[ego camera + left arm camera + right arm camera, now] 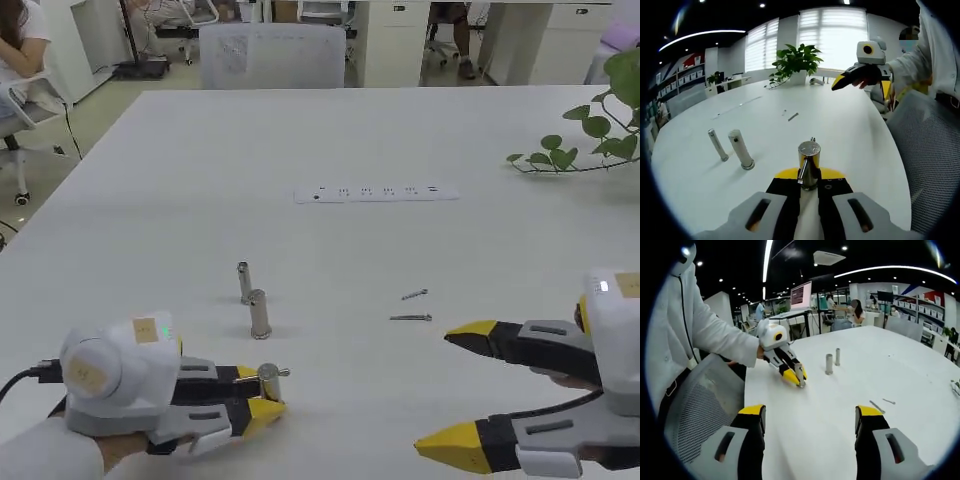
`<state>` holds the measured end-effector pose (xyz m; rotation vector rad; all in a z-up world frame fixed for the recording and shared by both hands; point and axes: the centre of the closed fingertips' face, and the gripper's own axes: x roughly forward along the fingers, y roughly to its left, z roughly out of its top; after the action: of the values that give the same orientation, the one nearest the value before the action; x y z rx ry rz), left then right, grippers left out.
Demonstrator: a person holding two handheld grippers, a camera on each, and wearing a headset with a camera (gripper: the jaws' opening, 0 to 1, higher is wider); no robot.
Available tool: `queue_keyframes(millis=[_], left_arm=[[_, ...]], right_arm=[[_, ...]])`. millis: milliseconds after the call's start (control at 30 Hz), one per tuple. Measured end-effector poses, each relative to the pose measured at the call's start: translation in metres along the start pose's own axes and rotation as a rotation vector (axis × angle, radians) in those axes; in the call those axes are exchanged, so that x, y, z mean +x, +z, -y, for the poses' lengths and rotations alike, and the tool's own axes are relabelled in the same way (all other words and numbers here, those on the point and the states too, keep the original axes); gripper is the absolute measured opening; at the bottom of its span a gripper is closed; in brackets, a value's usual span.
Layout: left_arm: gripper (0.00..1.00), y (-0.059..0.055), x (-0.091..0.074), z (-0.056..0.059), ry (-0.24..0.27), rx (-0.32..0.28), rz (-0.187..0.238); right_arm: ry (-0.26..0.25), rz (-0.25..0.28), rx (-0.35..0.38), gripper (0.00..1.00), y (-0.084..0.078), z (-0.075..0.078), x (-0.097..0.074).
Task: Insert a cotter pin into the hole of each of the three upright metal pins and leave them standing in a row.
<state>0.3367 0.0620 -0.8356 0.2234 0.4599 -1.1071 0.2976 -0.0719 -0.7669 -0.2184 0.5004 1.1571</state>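
While the left gripper (258, 392) pinches one metal pin (809, 165) upright by the worktop's (400, 130) near edge, apparently steadying it with a cotter already through, the right gripper (455, 385) hovers empty, fingers spread, likely ready for the two loose cotter pins (411, 318) mid-worktop. Two bare pins (260, 314) stand close by.

We've got the white table (420, 130) stretching away, with a white power strip (377, 192) lying flat toward twelve o'clock. A leafy plant (597, 127) trails in at two o'clock. A grey chair (272, 55) stands at the far edge at eleven, and a seated person (22, 40) at ten.
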Motion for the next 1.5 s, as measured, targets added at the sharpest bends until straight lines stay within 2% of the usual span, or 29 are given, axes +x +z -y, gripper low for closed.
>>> queue_keyframes(millis=[300, 433, 600, 800, 867, 967, 1367, 1400, 1433, 1467, 1500], left_arm=[[0.09, -0.006, -0.021, -0.026, 0.021, 0.004, -0.012], [0.09, -0.005, -0.025, -0.027, -0.023, 0.011, -0.023], [0.09, -0.012, -0.024, -0.031, -0.045, 0.028, -0.045], [0.09, -0.022, -0.021, -0.030, -0.087, 0.064, -0.064], [0.09, -0.021, -0.021, -0.029, -0.098, 0.070, -0.043], [0.10, -0.021, -0.021, -0.028, -0.114, 0.088, -0.036], [0.12, -0.022, -0.023, -0.029, -0.130, 0.109, -0.041], [0.13, -0.022, -0.023, -0.031, -0.121, 0.111, -0.044], [0.21, -0.020, -0.023, -0.032, -0.111, 0.097, -0.034], [0.23, -0.017, -0.024, -0.033, -0.111, 0.081, -0.020], [0.21, -0.017, -0.025, -0.033, -0.114, 0.088, -0.024]], right_arm=[[-0.005, -0.015, 0.004, 0.75, -0.001, 0.001, -0.001], [-0.006, -0.018, 0.004, 0.75, -0.002, 0.001, -0.002], [-0.012, -0.022, 0.006, 0.75, -0.002, 0.003, -0.002], [-0.013, -0.033, 0.011, 0.74, -0.004, 0.003, -0.003], [-0.013, -0.039, 0.011, 0.74, -0.005, 0.003, -0.003], [-0.011, -0.042, 0.007, 0.74, -0.003, 0.004, -0.003], [-0.004, -0.056, -0.006, 0.74, -0.003, 0.002, 0.000], [-0.004, -0.056, -0.008, 0.74, -0.002, 0.002, 0.000], [-0.004, -0.056, -0.008, 0.74, -0.002, 0.003, 0.000], [-0.004, -0.056, -0.009, 0.74, -0.002, 0.003, 0.000], [-0.004, -0.055, -0.009, 0.74, -0.002, 0.003, 0.000]])
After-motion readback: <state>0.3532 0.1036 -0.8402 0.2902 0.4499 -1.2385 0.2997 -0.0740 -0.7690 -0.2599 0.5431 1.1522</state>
